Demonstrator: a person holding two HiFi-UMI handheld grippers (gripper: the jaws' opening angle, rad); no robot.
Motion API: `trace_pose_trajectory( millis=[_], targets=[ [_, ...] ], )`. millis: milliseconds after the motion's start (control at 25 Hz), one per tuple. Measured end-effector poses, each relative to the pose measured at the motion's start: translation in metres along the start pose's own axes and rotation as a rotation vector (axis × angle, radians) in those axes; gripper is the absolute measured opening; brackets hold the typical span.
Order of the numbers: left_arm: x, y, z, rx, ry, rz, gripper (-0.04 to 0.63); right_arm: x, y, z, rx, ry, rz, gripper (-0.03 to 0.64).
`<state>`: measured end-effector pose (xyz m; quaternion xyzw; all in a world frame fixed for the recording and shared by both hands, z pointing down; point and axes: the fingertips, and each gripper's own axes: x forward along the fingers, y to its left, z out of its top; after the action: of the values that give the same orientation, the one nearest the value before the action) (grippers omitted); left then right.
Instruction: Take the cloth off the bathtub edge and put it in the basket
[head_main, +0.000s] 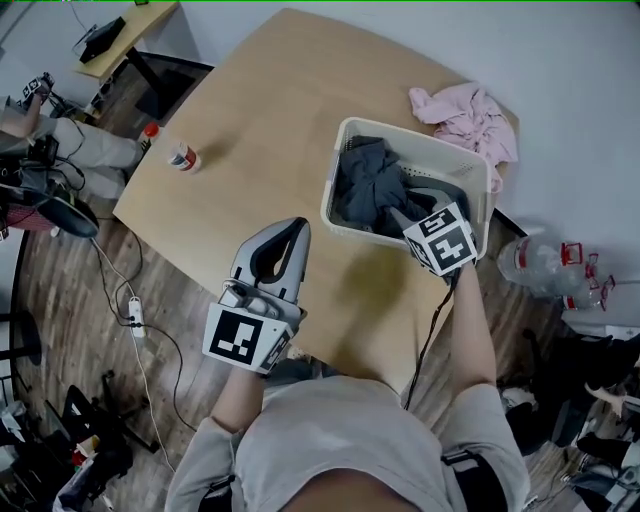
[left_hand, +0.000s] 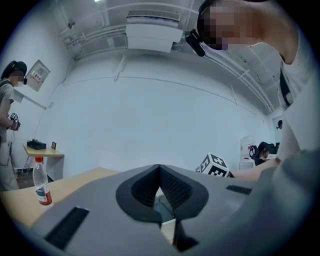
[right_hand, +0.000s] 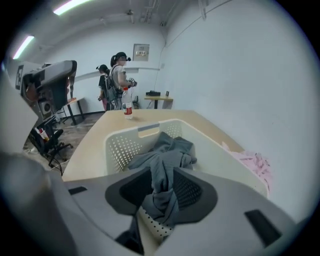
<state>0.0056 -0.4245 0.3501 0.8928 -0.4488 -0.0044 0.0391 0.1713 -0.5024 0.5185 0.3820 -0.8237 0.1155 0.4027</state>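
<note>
1. Head view:
   - The basket (head_main: 338, 150) sits toward the right edge of the tabletop (head_main: 270, 100).
   - The grey cloth (head_main: 365, 180) is piled inside it, so the task's thing is already in the basket. No bathtub edge is in view.
   - The right gripper (head_main: 405, 215) reaches over the basket's near rim with its tips down at the pile. That is probably so the cloth lets go inside the walls, not over them.
   - The left gripper (head_main: 298, 228) hovers over the near edge, left of the basket and apart from it. I judge it parked clear of the drop.
   - A pink cloth (head_main: 468, 118) lies at the far right corner, outside the basket.
   - A bottle (head_main: 180, 155) stands near the left edge, well apart from both grippers.

2. Left gripper view:
   - The left gripper (left_hand: 160, 170) has its jaws together at the tips, with nothing between them.
   - The bottle (left_hand: 41, 182) stands upright off to the left.
   - This gripper plays no part in the placing.

3. Right gripper view:
   - The right gripper (right_hand: 162, 172) has its jaws apart. A fold of the grey cloth (right_hand: 165, 150) runs down between them, and the rest is heaped on the floor of the basket (right_hand: 120, 150).
   - The fold looks slack, not pinched.
   - I judge this the release, with the task nearly done.
   - Risk: lifting out could drag the fold over the rim.
   - The pink cloth (right_hand: 252, 165) lies beyond the right wall.
</note>
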Motion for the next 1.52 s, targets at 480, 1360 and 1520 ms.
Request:
trace_pose_trajectory(
  millis=[480, 1360, 1520],
  targets=[
    [-0.018, -0.036, 0.018, 0.04, -0.043, -0.106, -0.003, -0.078, 0.022, 0.018, 0.184, -0.342, -0.174, 0.009],
    [-0.091, -0.093, 0.035, 0.066, -0.108, -0.311, -0.003, -0.205, 0.135, 0.029, 0.32, -0.63, -0.318, 0.009],
    [-0.109, -0.103, 0.035, 0.067, -0.112, -0.34, -0.003, -0.224, 0.156, 0.022, 0.335, -0.652, -0.354, 0.009]
  ],
)
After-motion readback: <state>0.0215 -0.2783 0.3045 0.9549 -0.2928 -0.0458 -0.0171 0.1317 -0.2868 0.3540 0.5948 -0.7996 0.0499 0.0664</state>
